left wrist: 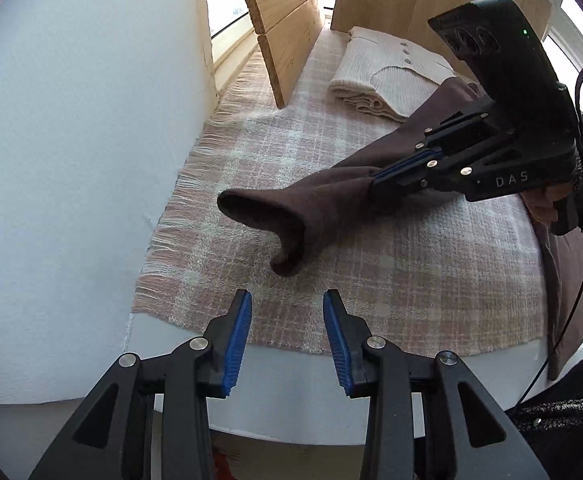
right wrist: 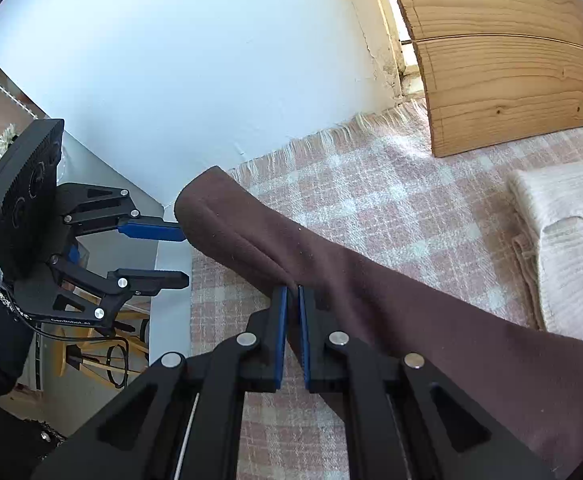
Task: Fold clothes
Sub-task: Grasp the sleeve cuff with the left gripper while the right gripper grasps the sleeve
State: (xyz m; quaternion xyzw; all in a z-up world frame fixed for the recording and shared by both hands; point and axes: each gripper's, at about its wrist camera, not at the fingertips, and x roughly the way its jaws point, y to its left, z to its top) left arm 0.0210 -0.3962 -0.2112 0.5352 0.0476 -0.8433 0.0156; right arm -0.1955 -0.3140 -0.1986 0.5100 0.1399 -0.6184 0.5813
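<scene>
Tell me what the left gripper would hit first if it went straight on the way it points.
Probably the pink plaid blanket, just short of the brown sleeve's cuff. The left gripper is open and angled down, and depth is hard to judge, so it might clip the cuff instead.

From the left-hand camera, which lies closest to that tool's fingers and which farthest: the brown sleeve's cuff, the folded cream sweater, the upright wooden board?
1. Brown sleeve's cuff: just ahead of the left gripper, on the plaid blanket.
2. Wooden board: farther back, left.
3. Cream sweater: farther back, right; too close to the board to rank.
</scene>
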